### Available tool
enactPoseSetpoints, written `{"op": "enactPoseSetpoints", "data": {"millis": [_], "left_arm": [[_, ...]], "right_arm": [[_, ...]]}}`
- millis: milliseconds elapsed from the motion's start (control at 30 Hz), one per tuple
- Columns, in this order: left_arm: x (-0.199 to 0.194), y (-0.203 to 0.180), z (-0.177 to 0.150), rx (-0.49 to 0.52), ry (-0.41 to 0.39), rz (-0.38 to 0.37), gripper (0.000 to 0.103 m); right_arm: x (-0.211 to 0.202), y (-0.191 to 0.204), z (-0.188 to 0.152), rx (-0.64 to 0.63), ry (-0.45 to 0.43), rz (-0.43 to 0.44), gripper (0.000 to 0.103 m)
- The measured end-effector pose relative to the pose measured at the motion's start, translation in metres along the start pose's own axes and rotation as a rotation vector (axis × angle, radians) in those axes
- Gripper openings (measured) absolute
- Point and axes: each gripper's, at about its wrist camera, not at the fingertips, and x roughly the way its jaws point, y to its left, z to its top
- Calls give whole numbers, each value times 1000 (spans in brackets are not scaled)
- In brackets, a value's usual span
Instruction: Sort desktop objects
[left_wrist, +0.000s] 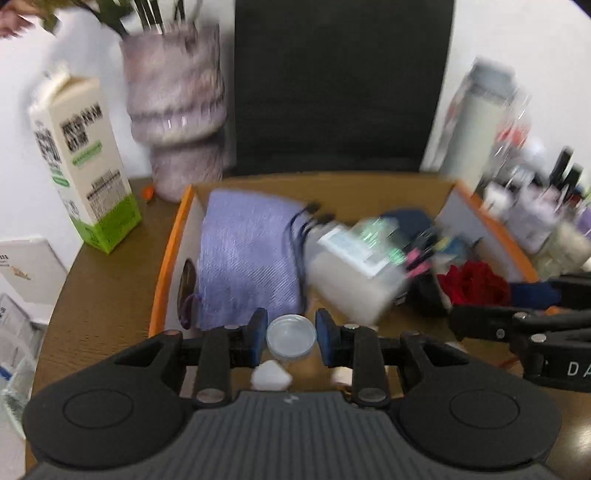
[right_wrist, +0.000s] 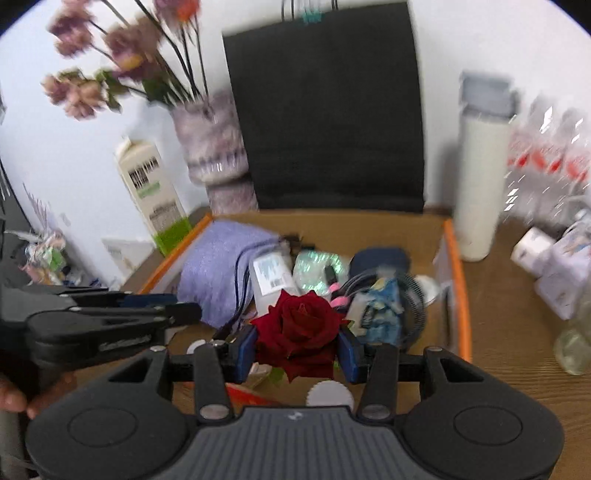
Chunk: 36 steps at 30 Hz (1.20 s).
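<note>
Left wrist cam: the left gripper (left_wrist: 291, 338) was clamped on a small clear round container (left_wrist: 291, 336), hanging over the near edge of the cardboard box (left_wrist: 168, 258), where a purple cloth (left_wrist: 247, 262) lay.

Right wrist cam: the right gripper (right_wrist: 297, 350) was pinching a red rose (right_wrist: 299, 328) above that box's front end, everything pretty blurry.

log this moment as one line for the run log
left claw: shut on clear round lid | right claw: shut on red rose | both near cardboard box front edge
</note>
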Motion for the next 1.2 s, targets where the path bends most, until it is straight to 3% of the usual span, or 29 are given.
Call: {"op": "enactPoseSetpoints", "data": {"millis": [133, 167, 200, 300, 333, 467, 567, 767, 867, 1100, 1200], "left_arm": [[30, 6, -3, -18, 114, 32, 33], [33, 8, -3, -29, 128, 36, 48], [32, 11, -5, -49, 129, 42, 57], [21, 13, -7, -54, 111, 2, 73], [17, 13, -6, -56, 97, 11, 86], [-17, 15, -14, -77, 6, 16, 98], [-43, 13, -25, -74, -86, -17, 101], [-63, -7, -51, -54, -98, -47, 101], [-73, -14, -69, -71, -145, -48, 101], [-81, -36, -103, -29, -156, -107, 100], [-73, -49, -114, 9, -149, -125, 95]], "right_arm": [[46, 3, 6, -3, 128, -57, 47], [54, 4, 5, -9, 149, -74, 48], [61, 5, 4, -16, 173, -88, 49], [63, 11, 1, -50, 195, -80, 55], [59, 12, 1, -62, 184, -74, 57], [27, 7, 2, -68, 107, -77, 62], [-8, 1, -7, -73, 29, -72, 62], [-38, -11, -37, -45, -16, -92, 62], [-45, -11, -58, -28, -32, -93, 62], [-44, -8, -100, -21, -21, -89, 62], [-42, -7, -112, -21, -23, -91, 61]]}}
